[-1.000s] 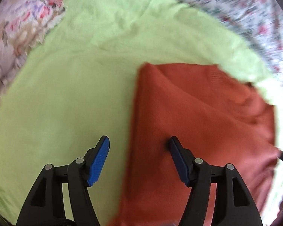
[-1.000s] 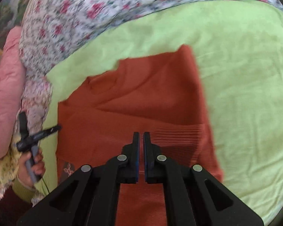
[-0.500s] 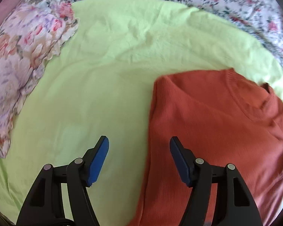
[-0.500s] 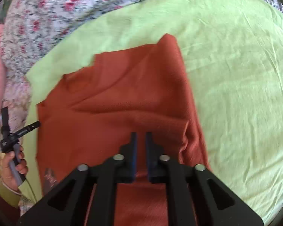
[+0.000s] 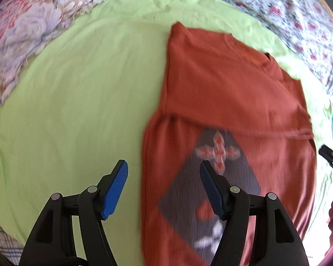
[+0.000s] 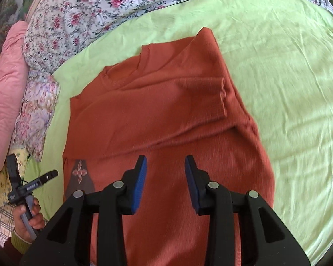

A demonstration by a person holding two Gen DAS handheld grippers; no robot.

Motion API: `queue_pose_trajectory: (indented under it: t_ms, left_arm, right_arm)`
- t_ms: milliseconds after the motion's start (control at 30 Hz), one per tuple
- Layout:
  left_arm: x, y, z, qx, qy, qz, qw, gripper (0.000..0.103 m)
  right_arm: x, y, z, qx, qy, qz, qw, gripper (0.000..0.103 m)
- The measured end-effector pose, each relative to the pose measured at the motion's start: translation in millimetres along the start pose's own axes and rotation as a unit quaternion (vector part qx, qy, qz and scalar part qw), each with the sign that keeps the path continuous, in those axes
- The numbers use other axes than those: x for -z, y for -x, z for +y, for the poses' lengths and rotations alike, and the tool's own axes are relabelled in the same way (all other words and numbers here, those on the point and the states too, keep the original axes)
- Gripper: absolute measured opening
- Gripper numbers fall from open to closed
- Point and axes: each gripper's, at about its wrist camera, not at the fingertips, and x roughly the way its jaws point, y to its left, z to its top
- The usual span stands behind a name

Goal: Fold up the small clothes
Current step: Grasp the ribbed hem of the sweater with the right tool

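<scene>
Lime-green sheet (image 5: 73,102) spread over most of both views, lightly wrinkled, bordered along the top by a white bedspread with red flowers (image 6: 104,6). Pale floral pillow (image 5: 31,28) at upper left of the left wrist view, overlapping the sheet's edge; pink quilted cover (image 6: 4,84) along the left edge of the right wrist view.

Rust-orange sweater (image 6: 166,115) lying flat on the sheet, centre of the right wrist view and right half of the left wrist view, neckline (image 6: 131,66) toward the top of the frame. One sleeve (image 6: 188,102) folded across the chest, cuff ending near the sweater's right side in that view. Grey diamond patch (image 5: 211,190) with red and white motifs on the lower body, blurred in the left wrist view, only a corner of it showing at lower left of the sweater in the right wrist view.

Left gripper (image 5: 164,188) at bottom of its frame, blue pads spread wide, straddling the sweater's left border, holding nothing. Right gripper (image 6: 165,184) at bottom centre of its frame, above the sweater's lower body, jaws parted, nothing between them.

Left gripper's handle gripped by a bare hand (image 6: 28,219) at lower left of the right wrist view.
</scene>
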Motion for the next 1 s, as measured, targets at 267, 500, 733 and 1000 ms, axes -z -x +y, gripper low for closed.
queue_pose_trajectory:
  t_ms: [267,500,733,1000]
  left_arm:
    - [58.6,16.1,13.9,0.035,-0.005,0.016,0.9993,0.068]
    - [96.9,20.0,20.6,0.055,-0.01,0.034,0.9979,0.068]
    - [126.2,9.5,31.9,0.087,0.0,0.067,0.994,0.068]
    - [157.4,-1.6,32.2,0.163,0.005,0.074,0.9838,0.073]
  right_arm:
    - [48.9,23.8,9.3,-0.012,0.024,-0.001,1.0,0.037]
    - [88.2,41.6,2.3,-0.025,0.028,-0.003,0.999,0.038]
    - [123.7,62.8,-18.5,-0.024,0.019,-0.012,0.999,0.044]
    - [161.4,81.9,-61.3,-0.002,-0.024,-0.017,1.0,0.044]
